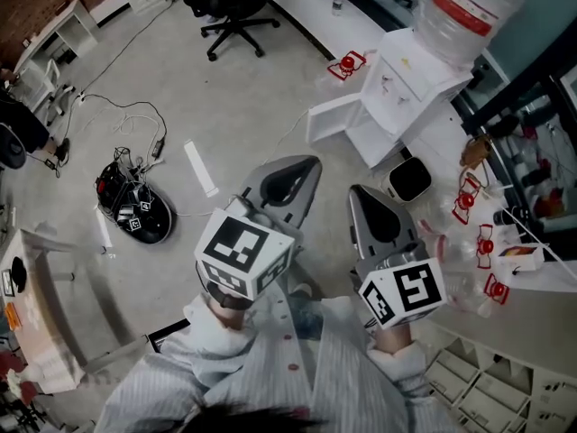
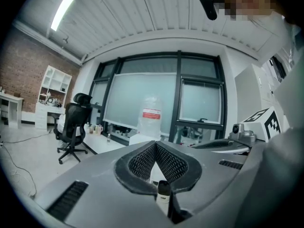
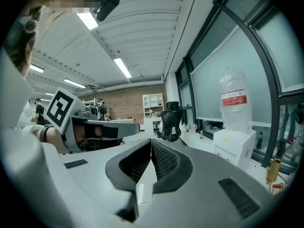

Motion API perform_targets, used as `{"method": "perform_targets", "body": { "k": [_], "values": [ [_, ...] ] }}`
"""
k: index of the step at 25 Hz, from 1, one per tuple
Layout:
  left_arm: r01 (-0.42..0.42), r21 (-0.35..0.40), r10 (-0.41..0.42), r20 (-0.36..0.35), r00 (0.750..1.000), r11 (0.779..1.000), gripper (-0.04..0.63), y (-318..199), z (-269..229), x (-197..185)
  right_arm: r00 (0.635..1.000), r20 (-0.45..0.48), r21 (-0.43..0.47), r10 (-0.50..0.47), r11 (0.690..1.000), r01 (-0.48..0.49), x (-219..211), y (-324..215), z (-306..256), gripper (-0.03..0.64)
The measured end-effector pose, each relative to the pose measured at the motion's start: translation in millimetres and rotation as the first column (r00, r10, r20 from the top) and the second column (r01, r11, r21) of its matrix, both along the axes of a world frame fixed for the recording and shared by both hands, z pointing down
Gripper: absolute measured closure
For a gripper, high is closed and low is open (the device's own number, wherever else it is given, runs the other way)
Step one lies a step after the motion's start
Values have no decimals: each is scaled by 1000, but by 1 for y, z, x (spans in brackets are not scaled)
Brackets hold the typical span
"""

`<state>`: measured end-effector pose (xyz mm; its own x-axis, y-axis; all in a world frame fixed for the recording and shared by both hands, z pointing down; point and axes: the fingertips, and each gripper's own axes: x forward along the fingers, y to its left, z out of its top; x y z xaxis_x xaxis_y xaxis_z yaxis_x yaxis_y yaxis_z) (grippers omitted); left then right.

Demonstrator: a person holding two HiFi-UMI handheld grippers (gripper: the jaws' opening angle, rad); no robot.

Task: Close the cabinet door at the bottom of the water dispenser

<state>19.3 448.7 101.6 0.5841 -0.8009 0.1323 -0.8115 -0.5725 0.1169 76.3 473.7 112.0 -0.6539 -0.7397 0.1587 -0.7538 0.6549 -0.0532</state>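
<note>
The white water dispenser [image 1: 410,79] stands at the upper right of the head view with a clear bottle [image 1: 469,7] on top. Its bottom cabinet door [image 1: 335,120] hangs open, swung out to the left. My left gripper [image 1: 311,162] is shut and empty, its tip a short way below and left of the door, apart from it. To its right my right gripper [image 1: 358,190] is also shut and empty. The left gripper view shows the left gripper [image 2: 155,144] aimed at the dispenser's bottle [image 2: 151,118]. In the right gripper view the dispenser [image 3: 235,144] stands to the right of the right gripper [image 3: 151,139].
A black office chair [image 1: 234,7] stands at the top of the floor. Cables and a black device [image 1: 135,206] lie at the left, a white strip [image 1: 200,168] nearer me. A white square box [image 1: 410,180] sits by the dispenser's foot. Red-handled items [image 1: 464,201] crowd the right-hand counter.
</note>
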Motion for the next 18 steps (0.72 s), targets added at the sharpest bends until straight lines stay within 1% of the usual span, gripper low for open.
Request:
{"method": "perform_targets", "body": {
  "k": [4,11,18],
  "values": [
    [-12,-4,12,3,1000,1000,584,-44,-1,-20,999,-17,-2,29,1000,-29,-16,-44,0,603],
    [-28,-5,28,23,999,1000,584,-118,-2,-68,996,-22,3,81,997,-81,-47,-118,-3,603],
    [-63,-5,63,57,996,998,584,-167,6,-110,991,-15,-8,134,991,-134,-79,-170,6,603]
  ]
}}
